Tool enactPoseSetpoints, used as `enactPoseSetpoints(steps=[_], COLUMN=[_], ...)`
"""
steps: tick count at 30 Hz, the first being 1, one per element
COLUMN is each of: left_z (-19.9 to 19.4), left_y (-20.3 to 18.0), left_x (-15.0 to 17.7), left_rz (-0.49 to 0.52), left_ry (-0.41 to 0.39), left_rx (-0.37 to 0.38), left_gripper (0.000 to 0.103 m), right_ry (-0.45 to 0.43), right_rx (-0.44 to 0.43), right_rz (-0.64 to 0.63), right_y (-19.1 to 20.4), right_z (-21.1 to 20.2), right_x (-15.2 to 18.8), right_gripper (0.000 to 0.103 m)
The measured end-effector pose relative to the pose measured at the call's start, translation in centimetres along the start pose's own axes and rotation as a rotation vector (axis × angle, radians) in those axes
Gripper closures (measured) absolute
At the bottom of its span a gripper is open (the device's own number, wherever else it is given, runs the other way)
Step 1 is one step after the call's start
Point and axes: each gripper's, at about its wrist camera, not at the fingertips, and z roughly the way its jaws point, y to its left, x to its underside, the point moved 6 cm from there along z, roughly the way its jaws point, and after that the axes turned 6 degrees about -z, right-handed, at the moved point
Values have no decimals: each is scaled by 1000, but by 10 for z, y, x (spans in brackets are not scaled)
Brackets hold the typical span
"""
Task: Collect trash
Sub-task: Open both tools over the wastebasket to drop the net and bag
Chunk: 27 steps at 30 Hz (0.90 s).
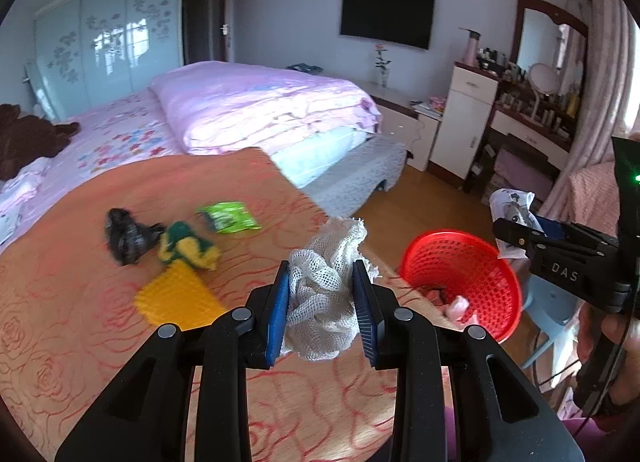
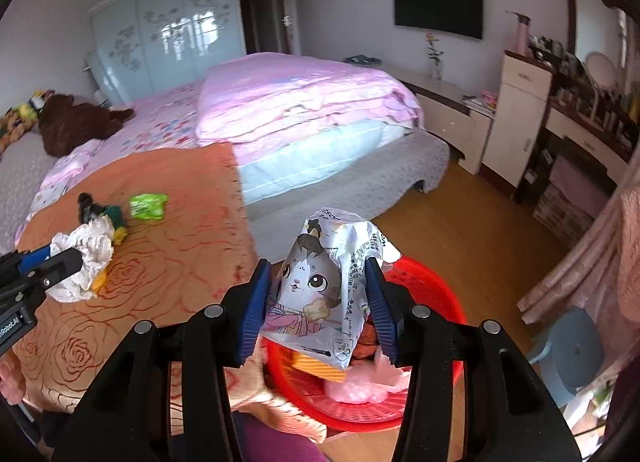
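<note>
- Right hand-held gripper [image 2: 320, 302]: pinched the cat-print wrapper [image 2: 320, 286], directly above the red basket [image 2: 440, 294].
- Left hand-held gripper [image 1: 324, 298]: clamped the white mesh rag [image 1: 326, 286], left of the red basket, farther off.

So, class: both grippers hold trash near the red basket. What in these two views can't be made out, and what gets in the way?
- Basket contents: in the right wrist view the cat-print wrapper in the right gripper covers much of the red basket.
- Dark clump on the orange cloth: motion-blurred in the left wrist view, unidentifiable.
- Green packet: print blurred, unreadable.
- Left gripper: white mesh rag hides the cloth behind it.
</note>
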Motion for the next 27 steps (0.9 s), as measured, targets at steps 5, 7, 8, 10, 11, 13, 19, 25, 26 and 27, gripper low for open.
enactPoseSetpoints(steps=[5, 7, 8, 10, 11, 13, 19, 25, 26, 27], left_z=[13, 19, 23, 31, 37, 44, 69, 87, 91, 91], left_y=[-27, -38, -44, -56, -63, -74, -103, -117, -120, -120], left_x=[-4, -5, -5, -5, -4, -2, 8, 16, 18, 19], left_rz=[34, 45, 49, 51, 51, 58, 98, 103, 103, 103], left_ry=[23, 33, 40, 57, 72, 90, 160, 211, 221, 225], left_rx=[47, 68, 80, 106, 124, 140, 197, 238, 243, 245], left_gripper=[74, 74, 74, 74, 74, 74, 74, 74, 74, 72], right_ry=[5, 5, 6, 10, 16, 32, 73, 96, 104, 110], right_rx=[23, 29, 32, 38, 40, 41, 7, -4, -11, -14], right_rz=[73, 96, 105, 117, 123, 139, 203, 223, 230, 235], right_y=[-30, -38, -41, -47, -50, -55, -66, -70, -71, -71], right_z=[3, 3, 3, 5, 6, 11, 19, 27, 29, 30], right_x=[5, 8, 10, 13, 14, 18, 28, 34, 35, 36], right_gripper=[57, 57, 57, 56, 56, 56, 56, 55, 55, 55])
